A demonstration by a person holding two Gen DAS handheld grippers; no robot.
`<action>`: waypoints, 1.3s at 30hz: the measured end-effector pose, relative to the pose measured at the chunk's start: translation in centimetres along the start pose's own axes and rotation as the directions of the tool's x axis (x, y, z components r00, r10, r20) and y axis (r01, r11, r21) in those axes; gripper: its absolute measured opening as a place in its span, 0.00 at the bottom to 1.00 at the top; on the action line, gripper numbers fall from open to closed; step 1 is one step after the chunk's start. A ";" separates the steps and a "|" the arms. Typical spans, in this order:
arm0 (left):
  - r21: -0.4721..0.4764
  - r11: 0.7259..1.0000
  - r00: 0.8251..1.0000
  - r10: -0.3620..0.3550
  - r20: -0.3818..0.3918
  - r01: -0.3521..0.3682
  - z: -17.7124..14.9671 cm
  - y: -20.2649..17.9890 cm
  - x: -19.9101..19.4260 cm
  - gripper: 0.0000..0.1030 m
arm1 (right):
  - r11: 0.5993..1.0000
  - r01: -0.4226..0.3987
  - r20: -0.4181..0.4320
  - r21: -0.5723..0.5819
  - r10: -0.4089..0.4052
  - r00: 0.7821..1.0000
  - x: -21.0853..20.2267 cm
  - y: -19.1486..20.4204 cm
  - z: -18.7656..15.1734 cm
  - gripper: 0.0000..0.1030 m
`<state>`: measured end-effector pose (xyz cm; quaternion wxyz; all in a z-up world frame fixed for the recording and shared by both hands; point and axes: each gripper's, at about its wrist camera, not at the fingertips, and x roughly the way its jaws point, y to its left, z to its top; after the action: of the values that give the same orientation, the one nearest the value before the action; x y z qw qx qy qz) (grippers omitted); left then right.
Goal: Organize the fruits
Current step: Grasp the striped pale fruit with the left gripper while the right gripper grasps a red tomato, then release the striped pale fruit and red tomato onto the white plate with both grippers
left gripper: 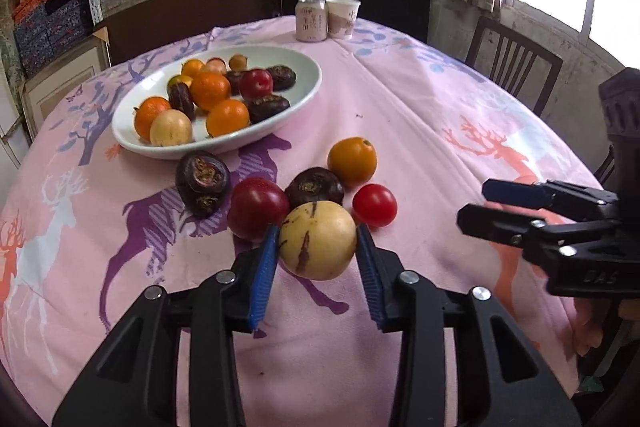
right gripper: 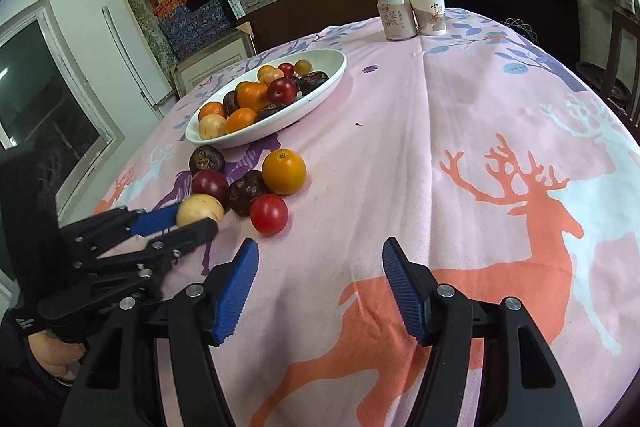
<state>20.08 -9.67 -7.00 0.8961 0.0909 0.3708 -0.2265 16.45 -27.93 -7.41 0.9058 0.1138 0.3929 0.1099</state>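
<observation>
The left hand-held gripper (left gripper: pixel 318 247) brackets the yellow fruit (left gripper: pixel 317 239); contact at the pads cannot be confirmed. The fruit lies on the surface (left gripper: pixel 400 115), nearest of five loose fruits. The bowl (left gripper: pixel 304 95) lies ahead-left. The right hand-held gripper (right gripper: pixel 320 283) stands wide, empty.

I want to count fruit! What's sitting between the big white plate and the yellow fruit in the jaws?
Left wrist view: a dark red plum and a brown-purple fruit lie between the plate and the yellow fruit.
</observation>
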 end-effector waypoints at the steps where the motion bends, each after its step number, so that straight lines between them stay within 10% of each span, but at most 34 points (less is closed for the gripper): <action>1: -0.012 1.000 1.000 -0.004 0.021 0.004 -0.1 0.4 -1.0 0.37 | 1.000 0.007 -0.013 -0.030 -0.007 1.000 0.1 0.6 0.1 0.61; 11: -0.138 0.990 0.996 0.040 0.076 -0.029 -1.4 6.6 -6.4 0.37 | 0.942 0.098 -0.113 -0.319 -0.141 0.984 5.7 6.7 2.9 0.61; 13: -0.145 0.989 0.996 0.044 0.076 -0.033 -1.9 7.1 -6.6 0.37 | 0.940 0.118 -0.135 -0.320 -0.168 0.976 6.9 6.6 3.1 0.56; 15: -0.149 0.988 0.996 0.046 0.077 -0.034 -2.1 7.4 -6.8 0.37 | 0.949 0.107 -0.149 -0.298 -0.157 0.976 6.9 6.4 3.2 0.27; 25: -0.170 0.985 0.994 0.033 0.102 -0.016 -1.7 8.6 -7.7 0.37 | 0.969 0.058 -0.045 -0.238 -0.071 0.996 1.6 5.3 3.3 0.26; 39: -0.262 0.964 0.995 -0.004 0.097 0.030 10.1 13.4 -1.1 0.37 | 0.972 0.029 0.067 -0.235 -0.014 0.998 4.8 5.9 17.1 0.26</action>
<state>32.03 -0.80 0.81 0.9149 -0.0431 0.3552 -0.1870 31.60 -22.96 2.46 0.9264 0.0047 0.3486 0.1424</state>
